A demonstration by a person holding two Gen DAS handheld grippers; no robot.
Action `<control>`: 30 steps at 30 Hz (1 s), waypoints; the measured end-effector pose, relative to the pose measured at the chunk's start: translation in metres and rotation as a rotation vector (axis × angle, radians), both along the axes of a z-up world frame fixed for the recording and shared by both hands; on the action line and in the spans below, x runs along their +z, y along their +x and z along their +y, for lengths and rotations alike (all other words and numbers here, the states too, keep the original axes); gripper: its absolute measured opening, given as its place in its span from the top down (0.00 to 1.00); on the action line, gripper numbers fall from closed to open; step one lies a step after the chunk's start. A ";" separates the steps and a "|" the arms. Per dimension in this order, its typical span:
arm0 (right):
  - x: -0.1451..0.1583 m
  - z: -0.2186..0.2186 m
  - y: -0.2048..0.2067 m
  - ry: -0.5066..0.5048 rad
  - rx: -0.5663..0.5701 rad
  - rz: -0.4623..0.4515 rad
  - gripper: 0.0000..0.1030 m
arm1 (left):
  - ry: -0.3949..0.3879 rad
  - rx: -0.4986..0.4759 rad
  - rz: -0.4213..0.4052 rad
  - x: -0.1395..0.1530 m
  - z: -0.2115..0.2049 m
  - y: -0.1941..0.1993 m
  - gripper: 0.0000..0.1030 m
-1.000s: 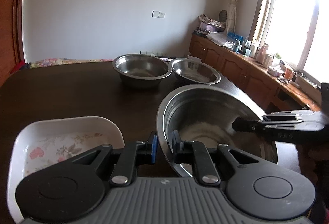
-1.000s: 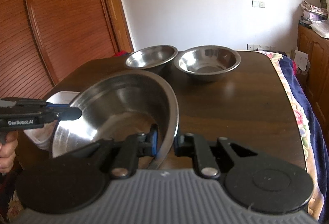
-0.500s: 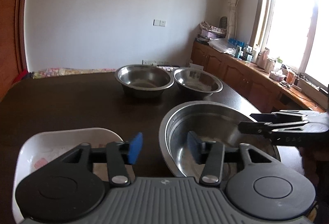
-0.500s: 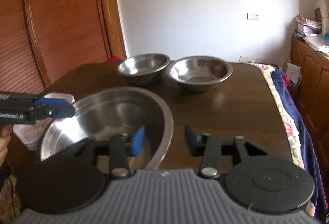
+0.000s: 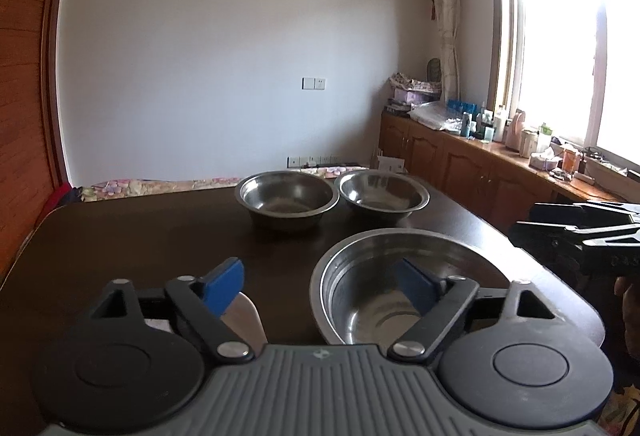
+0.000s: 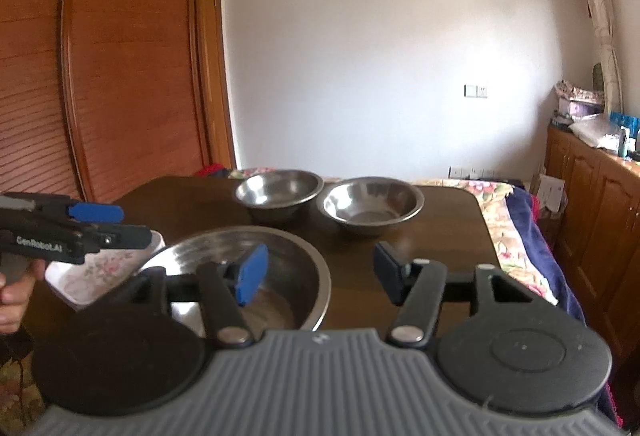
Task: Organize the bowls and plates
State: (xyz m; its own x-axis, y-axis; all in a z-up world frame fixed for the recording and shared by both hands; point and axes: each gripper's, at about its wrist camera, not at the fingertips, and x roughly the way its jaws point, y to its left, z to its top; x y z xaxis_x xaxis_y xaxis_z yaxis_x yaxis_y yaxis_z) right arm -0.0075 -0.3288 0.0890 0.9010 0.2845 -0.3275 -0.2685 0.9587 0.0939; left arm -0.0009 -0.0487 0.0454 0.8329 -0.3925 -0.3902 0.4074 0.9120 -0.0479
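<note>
A large steel bowl (image 5: 368,264) (image 6: 280,256) sits level on the dark table (image 5: 140,236), near its front edge. My left gripper (image 5: 318,286) straddles the bowl's left rim, its jaws opening, blue pads clear of the metal. My right gripper (image 6: 320,272) straddles the right rim, jaws also opening and not touching it. Each gripper shows in the other's view: the right gripper (image 5: 524,224) and the left gripper (image 6: 134,226). Two smaller steel bowls (image 5: 286,196) (image 5: 384,192) stand side by side at the back. A white floral dish (image 6: 100,272) lies left of the large bowl.
Wooden cabinets (image 5: 460,164) with bottles and clutter on top run along the window wall on the right. A tall wooden wardrobe (image 6: 100,76) stands left of the table. A floral blanket (image 6: 516,236) lies beside the table's right edge. A hand (image 6: 16,288) holds the left gripper.
Both grippers were shut on opposite rims of the tilted large bowl. They have let go and opened, the bowl now rests level, and both grippers have drawn back and up.
</note>
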 end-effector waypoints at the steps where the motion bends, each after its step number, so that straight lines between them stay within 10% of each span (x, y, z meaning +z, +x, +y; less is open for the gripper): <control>1: 0.001 0.000 -0.002 0.001 -0.001 -0.008 0.32 | -0.004 -0.001 -0.005 0.001 0.000 -0.002 0.04; 10: 0.007 0.001 -0.010 -0.003 -0.006 -0.072 0.00 | -0.011 0.007 -0.034 0.008 0.005 -0.004 0.00; 30: 0.043 0.003 0.028 -0.102 0.061 -0.113 0.00 | 0.015 -0.013 -0.007 0.035 0.004 0.050 0.00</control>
State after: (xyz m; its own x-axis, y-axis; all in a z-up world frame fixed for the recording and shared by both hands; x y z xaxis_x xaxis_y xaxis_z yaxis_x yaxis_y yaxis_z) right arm 0.0203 -0.3257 0.1321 0.9160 0.3099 -0.2549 -0.3295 0.9434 -0.0372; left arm 0.0488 -0.0448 0.0802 0.8305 -0.3973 -0.3905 0.4194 0.9073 -0.0309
